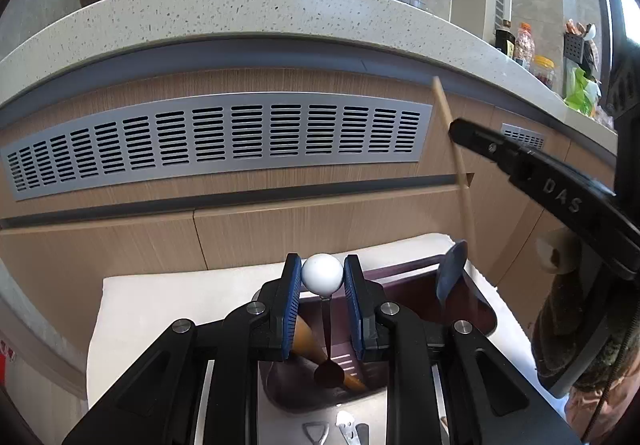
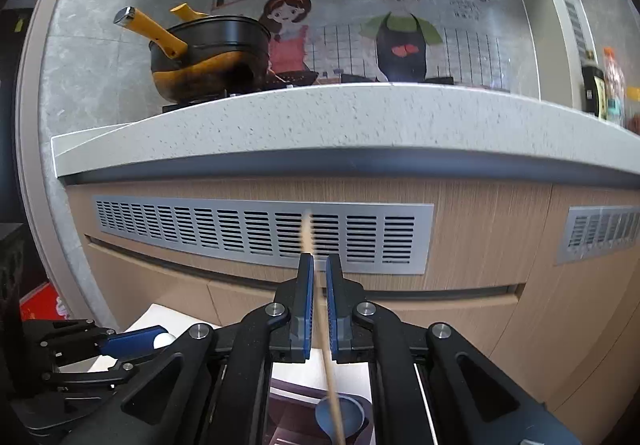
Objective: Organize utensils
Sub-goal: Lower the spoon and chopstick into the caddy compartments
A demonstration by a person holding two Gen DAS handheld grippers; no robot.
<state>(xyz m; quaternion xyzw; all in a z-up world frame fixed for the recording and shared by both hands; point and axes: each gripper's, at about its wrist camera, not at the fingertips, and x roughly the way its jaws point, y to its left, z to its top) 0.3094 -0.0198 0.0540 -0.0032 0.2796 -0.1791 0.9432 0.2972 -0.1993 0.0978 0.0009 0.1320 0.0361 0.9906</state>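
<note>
My left gripper (image 1: 322,279) is shut on the white ball end (image 1: 322,279) of a thin metal spoon whose bowl (image 1: 329,375) hangs inside a dark maroon utensil bin (image 1: 486,309). A wooden utensil (image 1: 308,341) lies in the bin. My right gripper (image 2: 319,301) is shut on the wooden handle (image 2: 329,369) of a blue-headed spoon (image 2: 340,415), head down over the bin. In the left wrist view that handle (image 1: 456,149) slants at right, its blue head (image 1: 450,271) at the bin's rim. The left gripper also shows in the right wrist view (image 2: 120,341).
The bin stands on a white surface (image 1: 160,309) in front of wooden cabinet fronts with a grey vent grille (image 1: 216,141). A speckled countertop (image 1: 248,5) above carries a black and yellow pot (image 2: 208,53) and bottles (image 1: 524,43). Small metal tools (image 1: 344,431) lie near the bin.
</note>
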